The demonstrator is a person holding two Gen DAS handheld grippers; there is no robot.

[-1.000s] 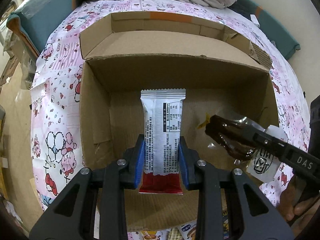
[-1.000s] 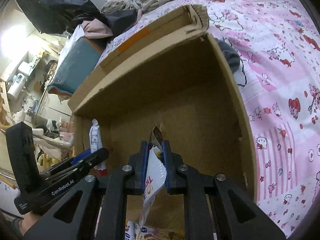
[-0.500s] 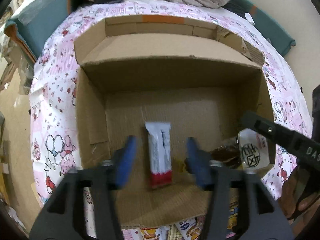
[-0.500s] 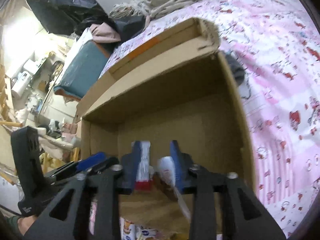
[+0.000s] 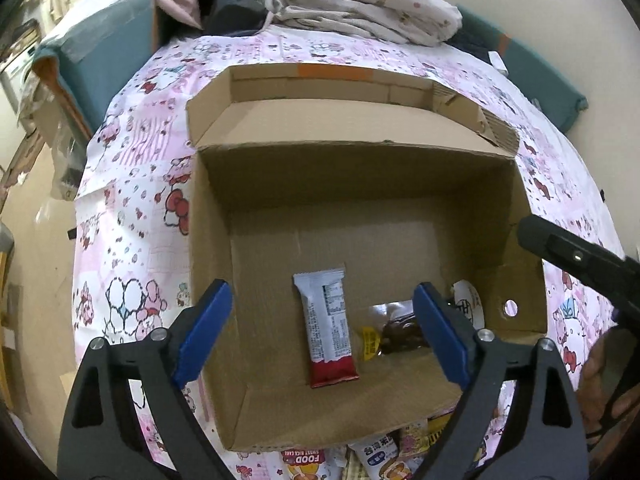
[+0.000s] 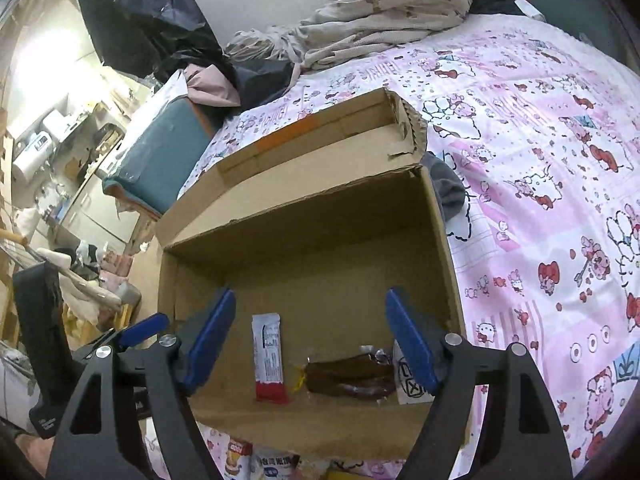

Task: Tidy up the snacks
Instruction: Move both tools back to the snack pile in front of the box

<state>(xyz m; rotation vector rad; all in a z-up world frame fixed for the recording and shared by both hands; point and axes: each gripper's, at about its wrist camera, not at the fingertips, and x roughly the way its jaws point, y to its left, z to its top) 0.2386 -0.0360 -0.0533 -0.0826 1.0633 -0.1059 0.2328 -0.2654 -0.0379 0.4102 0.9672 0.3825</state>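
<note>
Cardboard box (image 5: 208, 216) holds wafer bar (image 5: 329, 330) left of sausage pack (image 6: 348, 376); left gripper (image 5: 322, 332) and right gripper (image 6: 310, 340) both wide open, empty.

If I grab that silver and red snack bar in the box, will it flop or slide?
The snack bar lies flat and straight on the cardboard box floor, so probably fairly stiff. Its glossy wrapper may slip. It looks thin, likely light.

We see our left gripper (image 5: 324, 328) spread wide above the brown cardboard box (image 5: 208, 240), where a silver-and-red snack bar (image 5: 329, 334) lies flat.
</note>
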